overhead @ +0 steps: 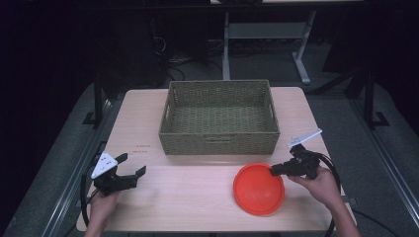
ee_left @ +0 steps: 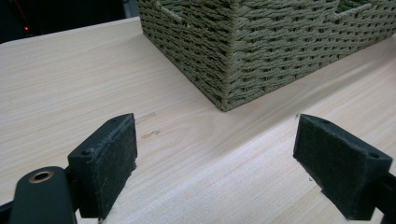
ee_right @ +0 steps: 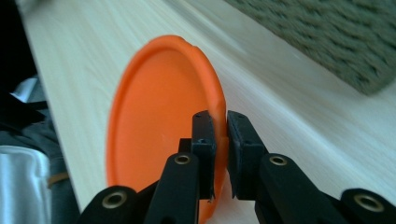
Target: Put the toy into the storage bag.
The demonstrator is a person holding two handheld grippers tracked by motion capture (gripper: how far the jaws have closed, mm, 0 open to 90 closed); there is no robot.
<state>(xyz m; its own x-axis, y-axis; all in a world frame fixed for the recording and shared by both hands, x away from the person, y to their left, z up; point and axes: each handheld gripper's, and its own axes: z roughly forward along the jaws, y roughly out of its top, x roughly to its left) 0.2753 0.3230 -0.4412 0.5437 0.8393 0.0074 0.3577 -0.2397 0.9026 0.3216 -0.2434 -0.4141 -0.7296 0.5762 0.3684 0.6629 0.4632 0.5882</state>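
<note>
Right gripper, high view: clamped on rim of orange plate, front right of table, before wicker basket. Left gripper: jaws spread, empty, front left.
Left gripper view: basket corner ahead.
Right gripper view: pads pinching plate edge.

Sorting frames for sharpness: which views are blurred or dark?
High view: table lit, surroundings dark. Left gripper view: sharp on basket weave. Right gripper view: basket corner blurred, orange plate rim fairly crisp at the shut right gripper.
</note>
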